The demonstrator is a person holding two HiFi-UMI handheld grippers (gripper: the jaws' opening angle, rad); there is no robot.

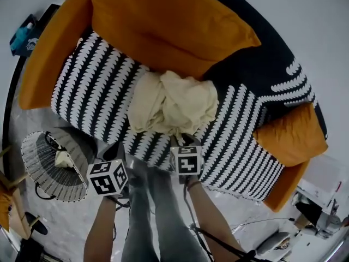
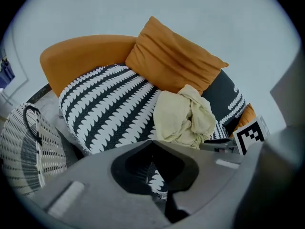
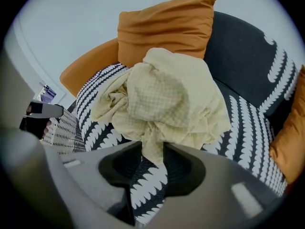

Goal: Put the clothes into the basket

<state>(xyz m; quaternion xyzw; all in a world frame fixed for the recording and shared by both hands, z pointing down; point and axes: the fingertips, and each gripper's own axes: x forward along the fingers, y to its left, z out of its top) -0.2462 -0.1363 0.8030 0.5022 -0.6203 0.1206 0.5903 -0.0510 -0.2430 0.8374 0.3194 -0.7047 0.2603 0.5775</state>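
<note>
A heap of pale yellow clothes (image 1: 172, 105) lies in the middle of the sofa seat with its black-and-white cover (image 1: 92, 91). In the right gripper view the heap (image 3: 167, 94) fills the centre. My right gripper (image 3: 152, 148) stands open at the heap's near edge, jaws apart on either side of a hanging fold. In the head view it (image 1: 182, 141) is at the front of the heap. My left gripper (image 2: 151, 143) looks shut and holds nothing, over the seat's front edge, left of the clothes (image 2: 186, 113). The white woven basket (image 1: 52, 165) stands on the floor at the left, with a pale item (image 1: 64, 158) inside.
A big orange cushion (image 1: 163, 21) leans on the sofa back behind the clothes. A smaller orange one (image 1: 292, 135) lies at the seat's right end. The person's legs (image 1: 147, 212) stand close to the sofa front. Cables and equipment (image 1: 316, 214) lie on the floor at lower right.
</note>
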